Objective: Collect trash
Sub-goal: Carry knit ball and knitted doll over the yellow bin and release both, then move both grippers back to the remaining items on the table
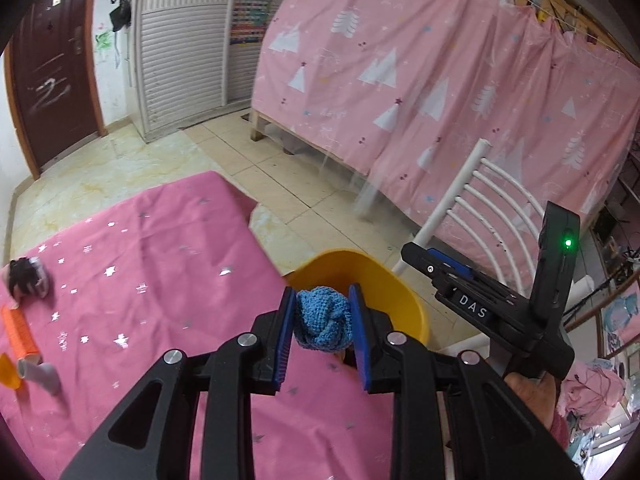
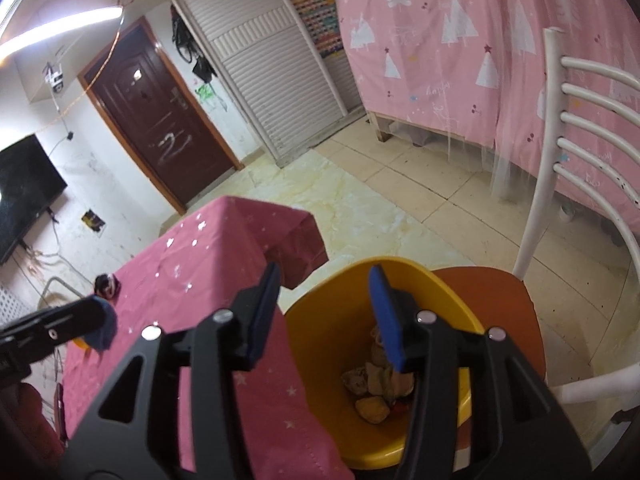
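Observation:
My left gripper [image 1: 322, 300] is shut on a crumpled blue knitted cloth [image 1: 323, 320] and holds it over the table's right edge, just at the rim of the yellow bin [image 1: 404, 300]. In the right wrist view the left gripper [image 2: 96, 320] with the blue cloth [image 2: 105, 328] shows at the left. My right gripper [image 2: 324, 280] is open and empty above the yellow bin [image 2: 320, 360], which holds several crumpled scraps [image 2: 376, 384]. A black-and-white wad [image 1: 26, 276] lies on the pink tablecloth [image 1: 160, 280] at the far left.
An orange roller [image 1: 18, 330], a grey tube [image 1: 40, 374] and an orange cup [image 1: 8, 372] lie at the table's left edge. The bin stands on an orange chair seat [image 2: 496, 300] with a white slatted back [image 2: 580, 132]. A pink curtain [image 1: 440, 80] hangs behind.

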Demonstrator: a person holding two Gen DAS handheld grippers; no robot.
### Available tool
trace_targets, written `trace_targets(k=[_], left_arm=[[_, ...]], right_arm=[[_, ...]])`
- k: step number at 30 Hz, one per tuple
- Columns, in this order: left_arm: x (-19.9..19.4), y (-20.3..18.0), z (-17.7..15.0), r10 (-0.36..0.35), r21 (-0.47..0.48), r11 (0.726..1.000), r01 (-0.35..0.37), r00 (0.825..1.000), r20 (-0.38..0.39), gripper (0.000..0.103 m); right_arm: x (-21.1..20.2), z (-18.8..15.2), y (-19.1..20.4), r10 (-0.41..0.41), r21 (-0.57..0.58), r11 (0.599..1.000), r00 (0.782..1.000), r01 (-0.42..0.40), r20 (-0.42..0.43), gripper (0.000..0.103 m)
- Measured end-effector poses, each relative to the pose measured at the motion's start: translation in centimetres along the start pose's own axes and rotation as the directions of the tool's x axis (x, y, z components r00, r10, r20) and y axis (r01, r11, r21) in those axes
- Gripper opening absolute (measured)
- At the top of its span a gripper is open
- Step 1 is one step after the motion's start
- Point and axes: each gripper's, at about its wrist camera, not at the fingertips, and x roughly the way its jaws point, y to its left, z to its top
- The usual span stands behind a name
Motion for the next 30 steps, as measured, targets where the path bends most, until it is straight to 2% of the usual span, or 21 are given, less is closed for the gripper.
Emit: trace_targets(k=[3,5,7,10,12,17,23,30], left_arm=[[1.0,-0.8,0.3,-0.045,0.001,0.999,0.045,0.999,-0.016,0.019],[1.9,-1.7,0.5,-0.067,0.003,0.998,0.067,0.997,-0.027,0.020],[2.5,-2.4,0.7,-0.077,0.000,0.997,0.078,0.996,-0.036,0.025],[3.2,-3.5,0.8,-0.082,0.005,0.997,0.082,0.996,-0.046,0.041],[3.4,-4.0,0.7,-0.079,0.013,0.997,0.080,0.996,-0.048,0.044],[3.5,-4.7,0.5,-0.066,0.028,0.997,0.068,0.996,-0.053,0.045],[2.2,-3.9,0.4,-0.060,0.015,0.998,0.061,0.998,-0.034,0.045],[-0.2,-0.8,0.1,-0.036,-0.031,0.999,0.036,0.999,0.006,0.047]], right_arm=[[-0.4,0.2,-1.4,-0.001,0.031,1.000,1.000,0.000,0.015,0.054],[-0.7,0.3,-2.0,-0.001,0.049,0.999,1.000,0.000,0.025,0.054],[-1.0,0.5,-2.5,0.001,0.064,0.998,0.999,-0.003,0.034,0.054],[-1.5,0.6,-3.3,0.006,0.077,0.997,0.999,-0.010,0.043,0.055],[-1.6,0.6,-3.5,0.010,0.082,0.997,0.999,-0.014,0.044,0.055],[-1.6,0.7,-3.5,0.023,0.083,0.996,0.999,-0.027,0.044,0.055],[-1.4,0.6,-2.5,0.029,0.067,0.997,0.999,-0.032,0.043,0.055],[-0.5,0.3,0.3,0.053,0.020,0.998,0.998,-0.053,0.016,0.055]])
